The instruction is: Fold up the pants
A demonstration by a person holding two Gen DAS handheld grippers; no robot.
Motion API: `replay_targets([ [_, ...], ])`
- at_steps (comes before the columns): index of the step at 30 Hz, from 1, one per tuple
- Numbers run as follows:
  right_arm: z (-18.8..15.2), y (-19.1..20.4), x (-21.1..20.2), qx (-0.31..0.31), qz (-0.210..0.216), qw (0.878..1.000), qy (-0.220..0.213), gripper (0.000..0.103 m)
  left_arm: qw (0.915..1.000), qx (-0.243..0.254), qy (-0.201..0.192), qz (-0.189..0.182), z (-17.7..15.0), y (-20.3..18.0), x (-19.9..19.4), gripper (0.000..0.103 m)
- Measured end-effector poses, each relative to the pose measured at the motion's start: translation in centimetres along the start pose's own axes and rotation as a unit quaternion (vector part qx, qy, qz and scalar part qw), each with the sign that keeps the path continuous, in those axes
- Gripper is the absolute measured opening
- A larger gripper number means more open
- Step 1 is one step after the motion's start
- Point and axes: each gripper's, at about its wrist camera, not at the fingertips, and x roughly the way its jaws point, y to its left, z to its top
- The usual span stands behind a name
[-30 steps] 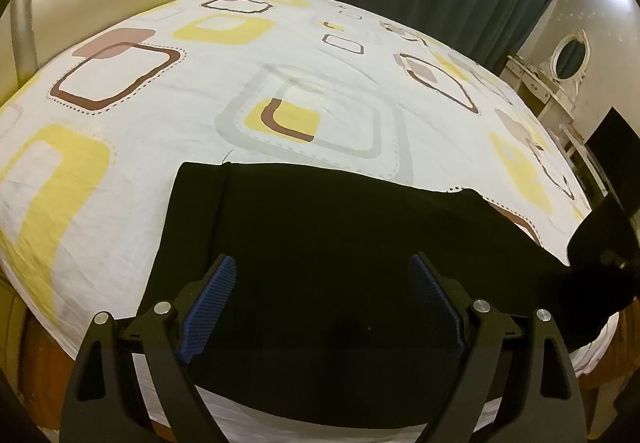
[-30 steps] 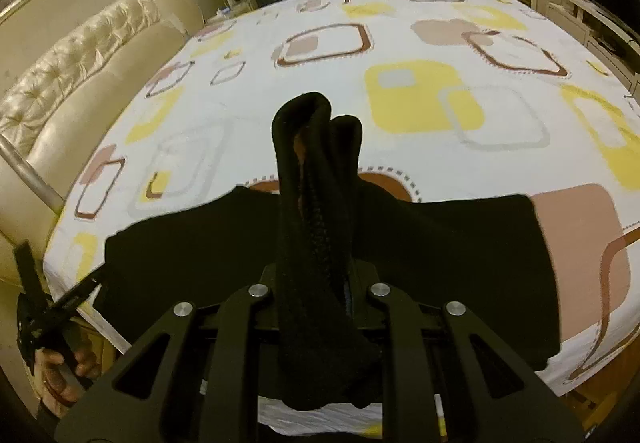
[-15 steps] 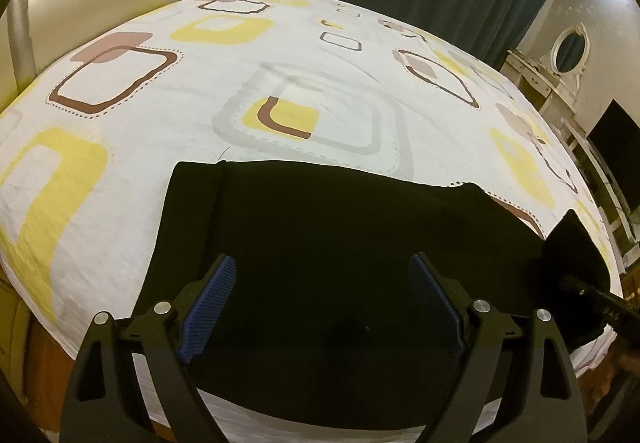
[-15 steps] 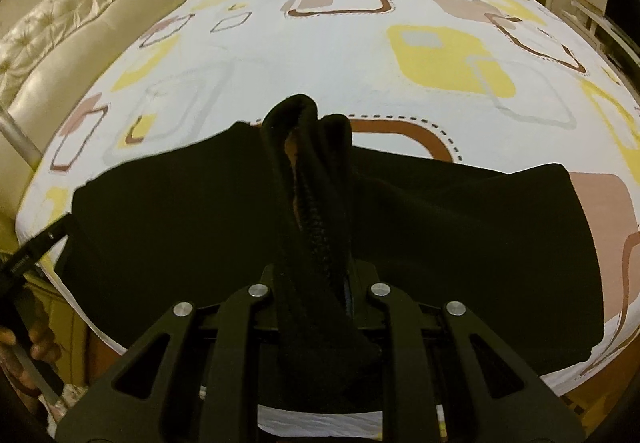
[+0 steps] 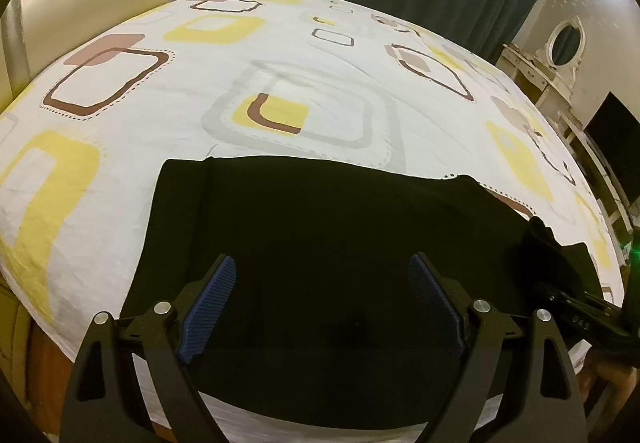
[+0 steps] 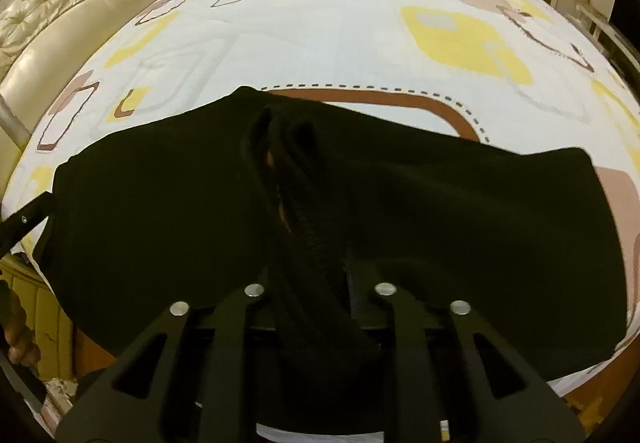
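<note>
Leftmost, the left gripper (image 5: 322, 303) hangs spread wide over the black pants (image 5: 320, 243), its blue pads (image 5: 208, 307) clasping nothing. The pants lie flat along the near edge of the patterned bed sheet (image 5: 280, 63). Farther right, the right gripper (image 6: 316, 263) is clamped on a bunched fold of the pants (image 6: 296, 179), which rises between its closed jaws.

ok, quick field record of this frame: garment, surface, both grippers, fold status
garment: black pants, spread across the near edge of the bed
surface: bed sheet, white with yellow and brown squares
left gripper: open, above the pants, holding nothing
right gripper: shut on a bunched end of the pants, raised above the flat part
fold status: end lifted, not yet laid down
</note>
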Motion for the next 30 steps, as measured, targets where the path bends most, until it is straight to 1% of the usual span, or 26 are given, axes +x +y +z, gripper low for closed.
replay_targets([
  [2,-0.1,0.2,0.0,0.004,0.010,1.000,-0.002,0.033,1.0000,0.004,0.001,0.001,-0.1,-0.2,0.1,0.087],
  [7,-0.5,0.9,-0.5,0.017,0.060,0.998,-0.001,0.040,1.0000,0.006,0.003,0.003,-0.2,-0.2,0.4,0.087],
  [12,-1.3,1.7,-0.5,0.023,0.098,0.995,0.010,0.049,0.9999,0.008,0.006,0.004,-0.4,-0.4,0.4,0.087],
  [14,-1.7,2.0,-0.4,0.022,0.100,0.995,0.009,0.053,0.9999,0.011,0.006,0.005,-0.4,-0.5,0.4,0.087],
  [16,-2.1,2.3,-0.1,0.012,0.096,0.995,0.009,0.054,0.9999,0.013,0.007,0.004,-0.5,-0.6,0.5,0.087],
  [18,-2.3,2.4,0.2,0.014,0.104,0.994,0.006,0.061,0.9999,0.014,0.008,0.003,-0.5,-0.7,0.5,0.087],
  [19,-2.4,2.5,0.3,0.012,0.113,0.994,0.004,0.067,0.9998,0.016,0.009,0.003,-0.6,-0.8,0.6,0.087],
  [21,-2.3,2.7,-0.2,-0.001,0.122,0.993,-0.003,0.067,0.9997,0.021,0.010,0.004,-0.7,-0.9,0.6,0.087],
  [23,-2.0,2.3,-1.5,0.001,0.155,0.988,-0.012,0.066,0.9996,0.025,0.011,0.004,-0.8,-1.0,0.6,0.087],
  [24,-1.7,1.4,-2.8,0.016,0.192,0.981,-0.023,0.066,0.9996,0.027,0.011,0.004,-0.8,-1.1,0.6,0.087],
  [26,-1.1,-0.7,-5.2,0.036,0.227,0.972,-0.048,0.066,0.9995,0.029,0.011,0.004,-0.9,-1.1,0.6,0.087],
  [28,-0.4,-4.9,-8.7,0.061,0.225,0.968,-0.094,0.066,0.9996,0.028,0.010,0.003,-0.9,-1.1,0.7,0.087],
  [29,-0.1,-6.6,-9.8,0.070,0.218,0.967,-0.109,0.066,0.9996,0.026,0.010,0.002,-0.9,-1.1,0.7,0.087],
  [30,0.1,-9.4,-11.2,0.087,0.200,0.968,-0.124,0.066,0.9996,0.025,0.011,0.002,-0.9,-1.2,0.8,0.087],
])
